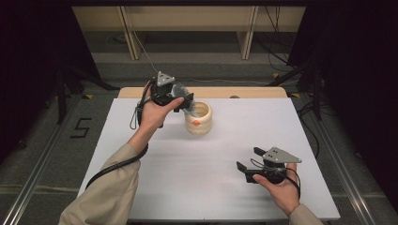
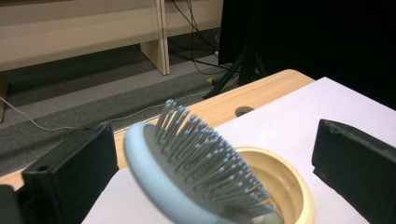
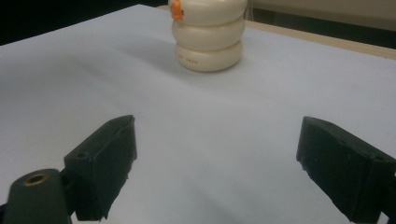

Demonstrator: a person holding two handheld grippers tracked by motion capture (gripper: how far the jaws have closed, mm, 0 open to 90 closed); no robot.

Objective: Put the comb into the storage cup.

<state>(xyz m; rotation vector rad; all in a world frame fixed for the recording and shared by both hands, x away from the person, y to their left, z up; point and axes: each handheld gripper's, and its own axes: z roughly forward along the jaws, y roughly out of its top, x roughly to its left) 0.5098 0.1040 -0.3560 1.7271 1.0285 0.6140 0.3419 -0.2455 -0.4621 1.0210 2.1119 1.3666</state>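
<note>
Nearest to us, our right gripper (image 1: 248,163) hovers low over the white table (image 1: 187,178) at its near right, jaws spread wide with nothing between them. From its own view we see the bare sheet and, beyond it, the cream ribbed cup (image 3: 208,35) with an orange mark. Farther off, at the table's far middle, that cup (image 1: 198,118) stands upright. Our left gripper (image 1: 185,104) is just above its rim. A blue hairbrush (image 2: 187,172) with grey bristles sits between its jaws, head tilted over the cup's mouth; we cannot tell whether the jaws pinch it.
</note>
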